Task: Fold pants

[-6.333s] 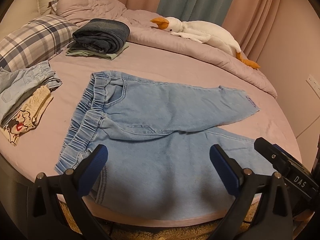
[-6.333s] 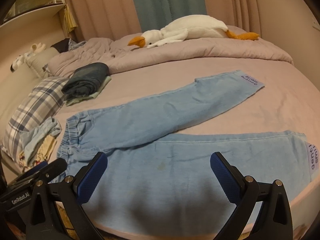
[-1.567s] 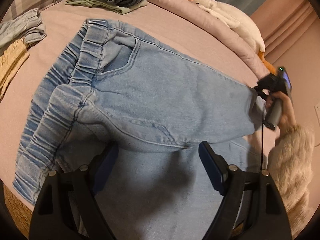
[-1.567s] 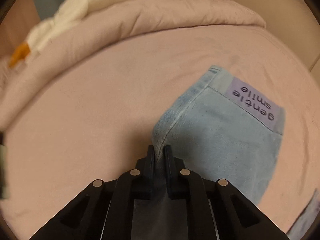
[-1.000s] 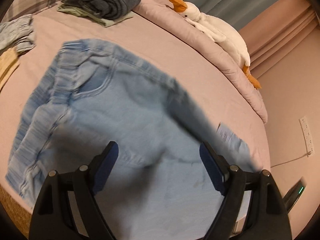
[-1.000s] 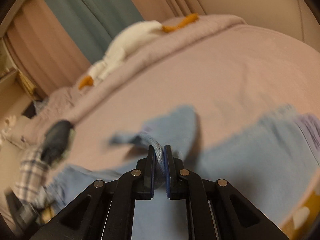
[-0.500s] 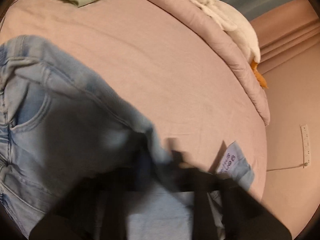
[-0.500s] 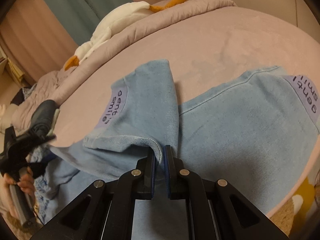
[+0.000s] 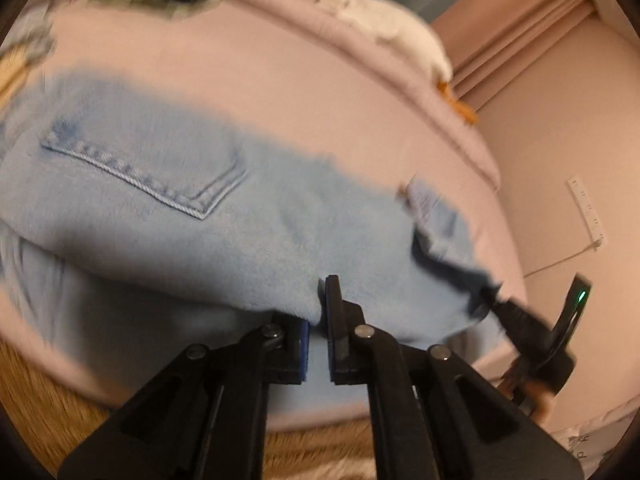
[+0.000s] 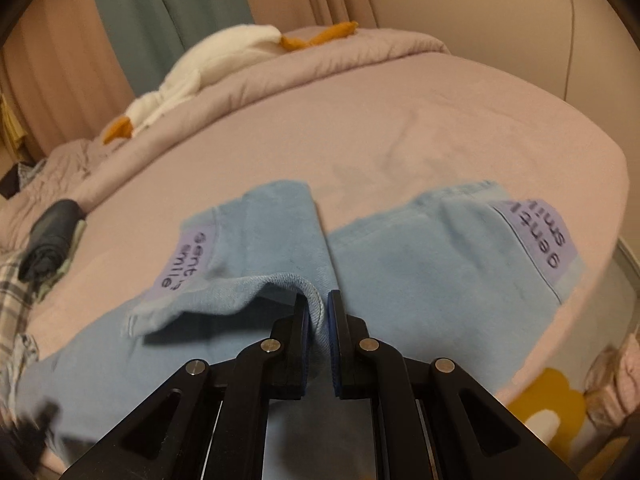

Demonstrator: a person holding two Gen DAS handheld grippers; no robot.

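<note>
Left gripper [image 9: 318, 312] has clamped the pants [image 9: 248, 216]; denim fills both jaws.

Light-blue pants [image 10: 420, 264], legs doubled on bed

The left gripper [image 9: 322, 312] is matte black plastic: two angular arms with triangular cut-outs, each set with round silver screw heads, ending in slim upright fingers [image 9: 334, 312] lined with blue pads. The right gripper [image 10: 318, 320] has the same build, with black linkages, silver screws and blue-faced pads. In the left wrist view, toward four o'clock, that same right gripper appears as a blurred black body carrying a small green light.
</note>
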